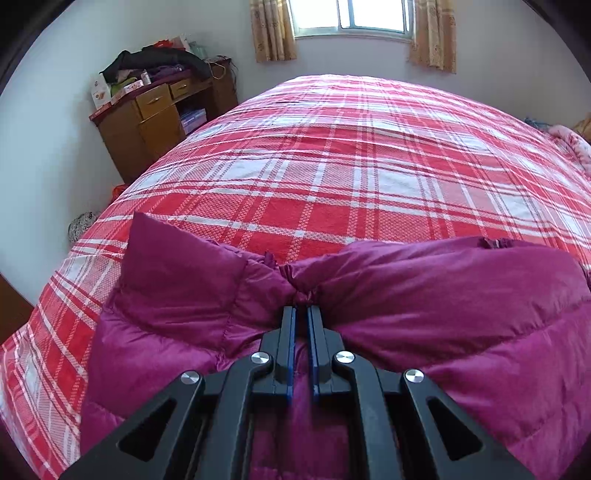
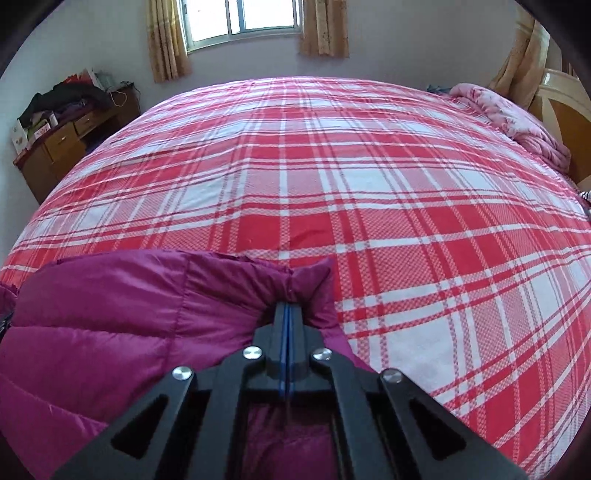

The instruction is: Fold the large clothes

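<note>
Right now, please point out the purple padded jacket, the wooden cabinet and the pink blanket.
purple padded jacket [image 1: 461, 295], left wrist view, quilted panel.
wooden cabinet [image 1: 147, 122], left wrist view, front door.
pink blanket [image 2: 517, 122], right wrist view, bunched middle.

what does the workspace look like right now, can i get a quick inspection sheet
surface: bed with red and white plaid sheet, spread flat.
job's things: magenta puffer jacket on the near edge.
clutter: pink blanket bunched at the far right corner.
grippers: left claw and right claw each shut on a pinch of jacket fabric.
cables: a cord on the wooden cabinet.
surroundings: cabinet piled with clothes and boxes; curtained window.
</note>
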Tool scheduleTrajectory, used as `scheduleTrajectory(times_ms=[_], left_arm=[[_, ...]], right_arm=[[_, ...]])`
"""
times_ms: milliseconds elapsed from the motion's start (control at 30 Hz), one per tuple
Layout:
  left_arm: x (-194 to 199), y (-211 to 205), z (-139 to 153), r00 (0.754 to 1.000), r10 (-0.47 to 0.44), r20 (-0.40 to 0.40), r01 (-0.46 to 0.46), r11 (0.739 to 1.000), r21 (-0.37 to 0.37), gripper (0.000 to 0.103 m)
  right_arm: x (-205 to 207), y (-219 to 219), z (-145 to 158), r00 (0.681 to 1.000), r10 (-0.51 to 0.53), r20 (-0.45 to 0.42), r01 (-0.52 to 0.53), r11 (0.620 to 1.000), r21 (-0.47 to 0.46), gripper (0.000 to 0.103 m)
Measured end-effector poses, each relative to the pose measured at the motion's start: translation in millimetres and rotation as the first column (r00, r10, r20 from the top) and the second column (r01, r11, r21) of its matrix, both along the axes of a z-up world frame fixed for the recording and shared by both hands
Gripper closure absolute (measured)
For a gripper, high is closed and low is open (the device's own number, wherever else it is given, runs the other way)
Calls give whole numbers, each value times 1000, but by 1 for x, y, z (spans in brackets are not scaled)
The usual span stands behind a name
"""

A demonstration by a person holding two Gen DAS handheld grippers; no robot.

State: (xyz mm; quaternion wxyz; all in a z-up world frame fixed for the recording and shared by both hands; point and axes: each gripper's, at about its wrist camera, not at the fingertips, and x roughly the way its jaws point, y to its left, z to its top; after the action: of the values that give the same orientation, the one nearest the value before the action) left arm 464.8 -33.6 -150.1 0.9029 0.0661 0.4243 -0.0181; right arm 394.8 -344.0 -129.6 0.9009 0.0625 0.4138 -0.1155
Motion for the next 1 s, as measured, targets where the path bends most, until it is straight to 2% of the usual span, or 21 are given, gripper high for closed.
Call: scheduleTrajectory(times_ms=[33,100,167,267,367,467,567,667,800,900,1000], left_arm=[[-5,3,4,1000,-12,-12,12,1000,-5,97],[-23,20,20,1000,-22,-14,21,997,-79,97],[-45,40,35,1000,-17,7,18,992,-128,97],[-84,69,51,998,-1,61,8,993,-116,97],[-120,89,57,995,9,95,2,994,-113,97],[-150,101,56,994,26,104,-11,990,-141,97],[-177,109,50,994,31,103,-8,977,-215,97],[-193,115,40,995,44,88,-19,964,-265,97],[-203,126,27,994,83,64,-57,939,-340,97],[-212,133,19,989,140,48,-107,903,-416,97],[-233,132,17,976,197,89,-138,885,-445,97]], right_arm=[[0,0,2,1000,6,-8,-6,1000,-1,102],[-5,2,11,1000,10,-16,-10,1000,-25,101],[-31,12,35,996,34,84,-27,997,-79,100],[-73,42,67,975,117,190,-95,989,-117,98],[-108,78,77,951,214,222,-208,977,-47,98],[-129,119,66,933,287,216,-298,954,22,98],[-136,147,46,928,315,197,-330,943,47,98],[-133,157,16,937,318,142,-334,937,105,98],[-128,154,-6,944,303,132,-321,937,141,98],[-130,156,-12,939,309,150,-326,939,106,98],[-132,160,-10,939,310,147,-323,943,78,98]])
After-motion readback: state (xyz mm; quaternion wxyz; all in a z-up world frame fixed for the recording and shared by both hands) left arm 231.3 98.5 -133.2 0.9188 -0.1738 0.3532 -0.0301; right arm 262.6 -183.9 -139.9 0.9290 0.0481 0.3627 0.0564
